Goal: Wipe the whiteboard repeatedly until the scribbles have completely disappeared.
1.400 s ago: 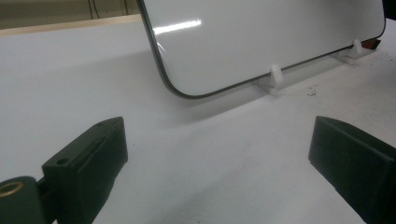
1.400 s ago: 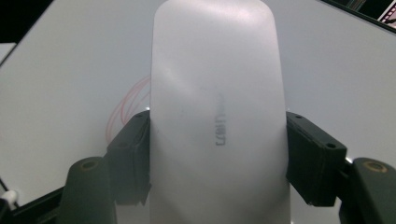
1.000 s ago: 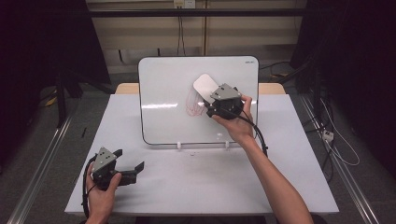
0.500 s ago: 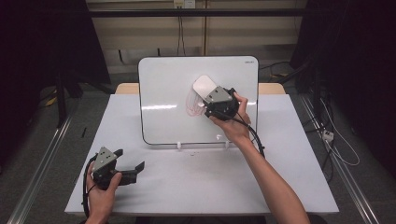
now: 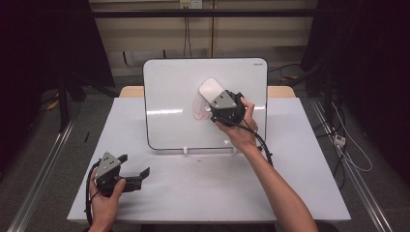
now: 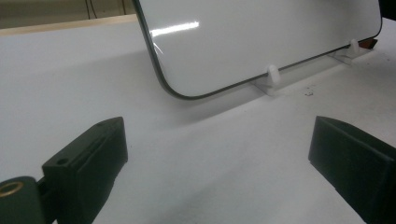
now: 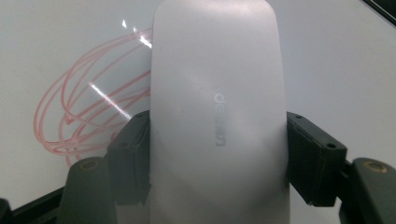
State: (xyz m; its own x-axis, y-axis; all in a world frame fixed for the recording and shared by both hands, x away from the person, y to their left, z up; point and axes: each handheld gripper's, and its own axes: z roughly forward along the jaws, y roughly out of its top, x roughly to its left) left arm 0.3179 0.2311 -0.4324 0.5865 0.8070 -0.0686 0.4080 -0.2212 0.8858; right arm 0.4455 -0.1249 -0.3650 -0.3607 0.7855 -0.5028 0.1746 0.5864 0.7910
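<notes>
The right hand-held gripper (image 7: 217,154) pinches a smooth white oblong eraser (image 7: 217,93) against the upright glossy whiteboard (image 5: 179,96), beside faint red scribbles (image 7: 88,107). The left hand-held gripper (image 6: 215,154) rests spread on the white bench (image 5: 203,188).

The white eraser (image 7: 217,116) has small grey letters printed on its back. In the right gripper view they run sideways and look like "deli", but the last letters are blurry. The whiteboard (image 5: 174,87) has a tiny dark mark in its top corner, too small to read.

whiteboard (image 5: 183,111) upright at table (image 5: 300,183) rear | eraser (image 5: 211,90) against board, right of scribbles (image 5: 198,107)
</notes>
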